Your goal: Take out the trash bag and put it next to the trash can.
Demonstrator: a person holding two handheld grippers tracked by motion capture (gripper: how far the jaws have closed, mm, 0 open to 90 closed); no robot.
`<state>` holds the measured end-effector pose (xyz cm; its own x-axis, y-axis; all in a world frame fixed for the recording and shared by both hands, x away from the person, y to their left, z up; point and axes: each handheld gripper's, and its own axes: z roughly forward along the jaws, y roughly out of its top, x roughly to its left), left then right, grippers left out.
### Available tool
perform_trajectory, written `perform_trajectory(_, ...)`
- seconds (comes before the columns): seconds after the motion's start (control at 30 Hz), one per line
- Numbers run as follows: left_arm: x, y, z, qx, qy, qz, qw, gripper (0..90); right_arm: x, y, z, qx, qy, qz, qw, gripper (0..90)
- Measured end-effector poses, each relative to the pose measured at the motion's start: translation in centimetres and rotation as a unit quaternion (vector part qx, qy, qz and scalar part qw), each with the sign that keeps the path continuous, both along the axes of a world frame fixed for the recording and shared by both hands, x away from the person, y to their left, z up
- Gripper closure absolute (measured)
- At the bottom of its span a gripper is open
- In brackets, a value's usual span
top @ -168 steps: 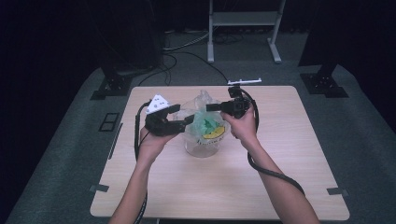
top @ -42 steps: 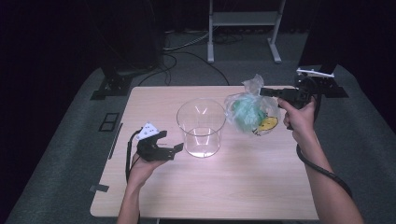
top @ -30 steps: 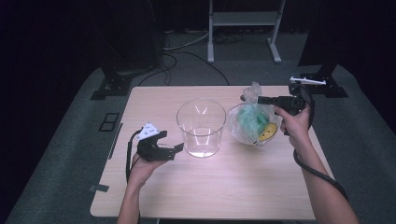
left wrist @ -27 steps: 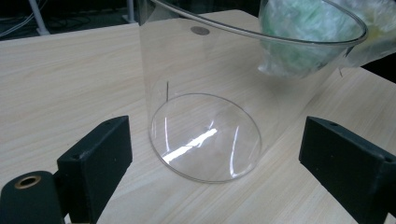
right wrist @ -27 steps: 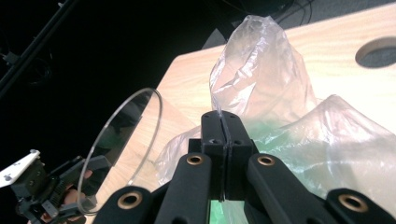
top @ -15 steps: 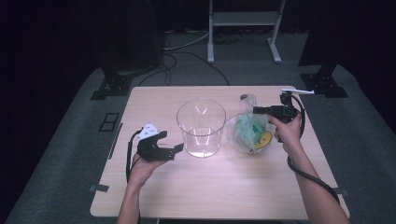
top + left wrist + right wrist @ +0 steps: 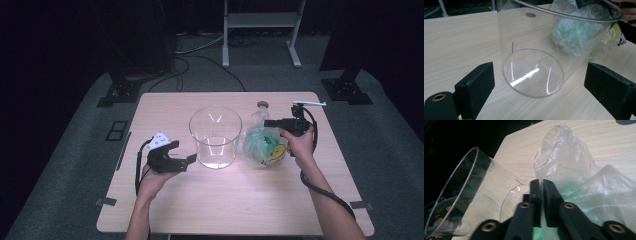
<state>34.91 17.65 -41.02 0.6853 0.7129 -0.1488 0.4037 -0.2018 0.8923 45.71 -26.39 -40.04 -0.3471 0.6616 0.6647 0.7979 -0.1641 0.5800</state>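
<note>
A clear round container (image 7: 216, 135) stands upright in the middle of the wooden table (image 7: 225, 200). Right of it lies a clear plastic bag (image 7: 262, 145) with green and yellow contents, resting on the table. My right gripper (image 7: 267, 122) is at the bag's top, pointing left. In the right gripper view its jaws (image 7: 542, 182) have just been opening to a narrow slit, with the bag's film (image 7: 564, 152) still caught between them. My left gripper (image 7: 186, 151) rests left of the container, open, its jaws (image 7: 541, 82) facing the container (image 7: 534, 72) without touching it.
A small dark round spot (image 7: 262, 105) sits on the table behind the bag. A metal stand (image 7: 260, 20) and black bases (image 7: 120, 92) are on the floor beyond the far edge. Bare tabletop spreads in front of the container.
My right hand has come down and left with the bag, setting it on the table beside the container. The left hand has stayed put.
</note>
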Motion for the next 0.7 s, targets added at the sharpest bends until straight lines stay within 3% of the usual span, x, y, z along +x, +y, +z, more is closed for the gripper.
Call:
perform_trajectory(0.43, 0.1, -0.2, -0.3, 0.006, 0.005, -0.001, 1.0000, 8.5, -0.9, -1.5, 2.2, -0.020, -0.051, -0.014, 0.9984, 50.8)
perform_trajectory(0.7, 0.1, -0.2, -0.4, 0.006, 0.006, -0.001, 1.0000, 8.5, -2.2, -3.5, 3.4, -0.035, -0.080, -0.027, 0.9959, 45.8)
